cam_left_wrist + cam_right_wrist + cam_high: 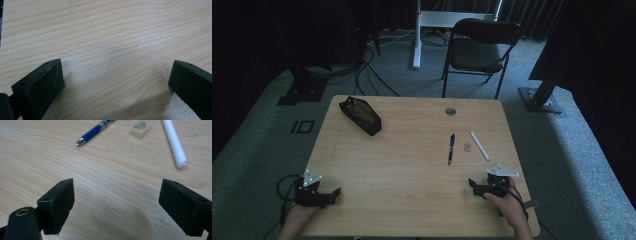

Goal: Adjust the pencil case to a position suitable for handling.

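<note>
Between the right gripper's (117,202) two black fingers (58,205), spread wide with nothing held, lies bare pale wood of the table (112,182). Ahead of them in the right gripper view, well apart from the fingertips, lie a blue pen (93,132) with its silver tip pointing toward the gripper, a small cream eraser (140,128) beside it, and a white pen (174,143) at the right, its capped end nearest.

Seen from the high view, the right gripper (477,187) sits low over the table's near right corner, held by a hand (509,202). The blue pen (451,148), eraser (467,147) and white pen (479,145) lie side by side, farther up the table on its right half.

At the near left corner the left gripper (332,194) is held by the other hand (294,217). Its fingers (41,87) also stand wide apart over bare wood, gripping nothing. A black pencil case (360,115) rests at the far left of the table, well apart from everything else.
</note>
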Action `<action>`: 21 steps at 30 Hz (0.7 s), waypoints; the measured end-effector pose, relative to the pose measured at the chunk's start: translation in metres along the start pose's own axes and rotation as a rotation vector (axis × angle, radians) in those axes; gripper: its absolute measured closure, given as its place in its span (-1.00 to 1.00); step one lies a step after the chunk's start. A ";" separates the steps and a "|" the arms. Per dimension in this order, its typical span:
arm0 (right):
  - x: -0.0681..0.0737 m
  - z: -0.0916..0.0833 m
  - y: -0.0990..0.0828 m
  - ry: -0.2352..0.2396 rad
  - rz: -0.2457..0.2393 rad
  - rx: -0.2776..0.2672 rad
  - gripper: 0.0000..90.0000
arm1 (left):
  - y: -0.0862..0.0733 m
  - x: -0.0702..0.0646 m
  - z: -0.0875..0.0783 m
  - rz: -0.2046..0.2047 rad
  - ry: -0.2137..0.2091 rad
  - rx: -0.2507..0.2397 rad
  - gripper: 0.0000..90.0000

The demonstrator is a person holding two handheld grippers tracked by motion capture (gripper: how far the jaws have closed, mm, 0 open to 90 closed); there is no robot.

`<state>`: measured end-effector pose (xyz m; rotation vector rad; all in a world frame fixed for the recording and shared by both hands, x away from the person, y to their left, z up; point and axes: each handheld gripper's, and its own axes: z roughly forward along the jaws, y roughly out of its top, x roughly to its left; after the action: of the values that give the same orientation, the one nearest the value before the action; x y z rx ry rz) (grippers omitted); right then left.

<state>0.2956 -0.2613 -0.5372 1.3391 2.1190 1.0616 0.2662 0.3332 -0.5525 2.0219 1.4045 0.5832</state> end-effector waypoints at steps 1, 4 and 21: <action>0.002 0.001 0.002 0.008 -0.003 0.000 -0.72 | 0.000 0.000 0.000 -0.001 0.000 -0.001 -1.00; 0.006 0.004 0.007 0.017 -0.017 -0.003 -0.72 | 0.000 0.000 0.000 -0.001 0.000 -0.001 -1.00; 0.037 0.025 0.035 0.084 -0.072 -0.019 -0.71 | 0.000 0.000 0.000 -0.001 0.000 -0.001 -1.00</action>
<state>0.3158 -0.2106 -0.5236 1.2195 2.1946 1.1231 0.2662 0.3332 -0.5526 2.0203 1.4048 0.5829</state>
